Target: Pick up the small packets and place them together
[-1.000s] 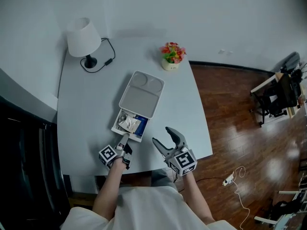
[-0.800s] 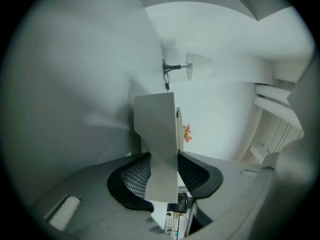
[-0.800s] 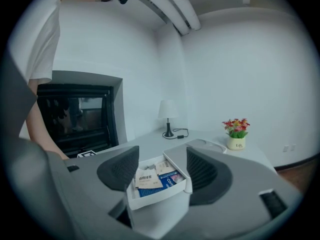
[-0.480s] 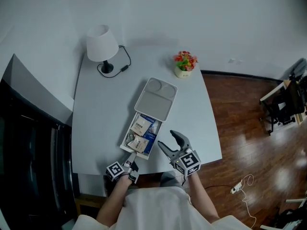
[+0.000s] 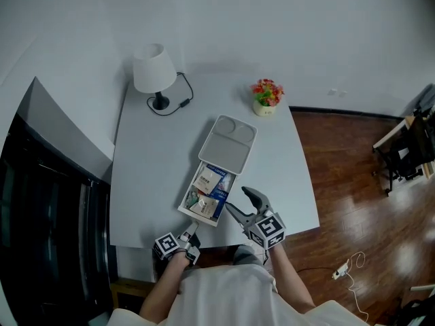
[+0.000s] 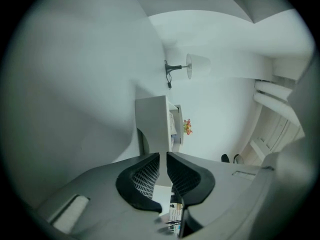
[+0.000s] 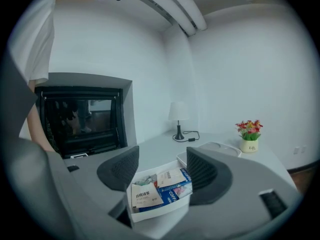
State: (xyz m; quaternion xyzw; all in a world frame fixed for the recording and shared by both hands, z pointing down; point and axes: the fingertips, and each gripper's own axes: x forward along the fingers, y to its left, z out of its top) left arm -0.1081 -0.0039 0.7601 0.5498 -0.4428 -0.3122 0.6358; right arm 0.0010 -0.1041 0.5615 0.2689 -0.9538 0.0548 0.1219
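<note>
A white box stands open near the front of the pale bench, and everything else is placed from it. Its lid is thrown back flat on the bench, joined to the box's far edge. The small packets lie together inside the box: two white ones with dark print rest on top of blue packets, with a crumpled wrapper in the left corner.

The left hand-held gripper is just off the box's near left corner, at the bench's front edge. Its jaws are closing, the ribbed pads drawn almost together with only a thin slit left and nothing between them. Its own view looks along the box's side wall, seen edge-on beyond the jaws.

The right hand-held gripper hovers just beside the box's near right side. It is empty, its jaws spread wide and clear of everything. In its own view the box and its packets show through the gap, lower and farther off, touched by neither pad.

Well beyond the box, past the lid, a lamp with a white shade stands at the bench's far left, its dark cable looped beside the base, and a small pot of red and yellow flowers stands at the far right.
</note>
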